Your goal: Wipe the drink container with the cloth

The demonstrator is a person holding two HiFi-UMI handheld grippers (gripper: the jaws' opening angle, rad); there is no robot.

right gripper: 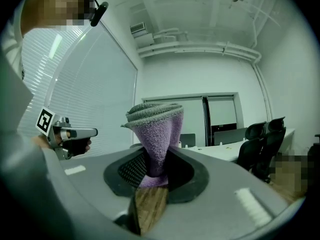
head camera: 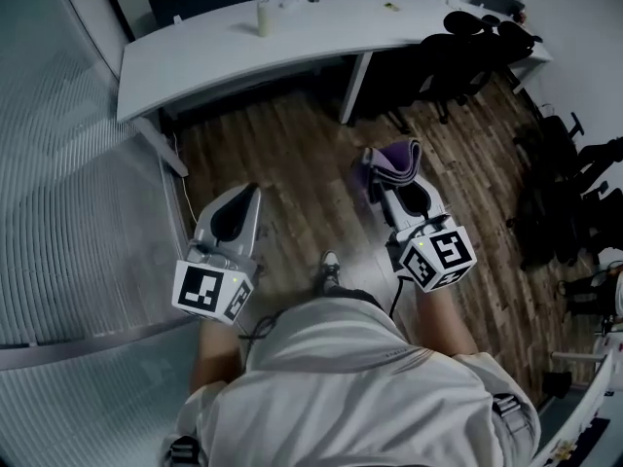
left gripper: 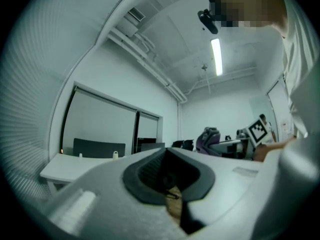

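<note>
The drink container, a pale upright bottle, stands on the white desk far ahead of me; it also shows small in the left gripper view. My right gripper is shut on a folded purple cloth, which sticks up out of the jaws as a fluffy fold. My left gripper is shut with nothing in it. Both grippers point level over the wooden floor, well short of the desk.
A ribbed glass partition runs along the left. Black office chairs crowd the desk's right end, and more dark chairs line the right wall. Small items lie on the desk top. My shoe is on the floor.
</note>
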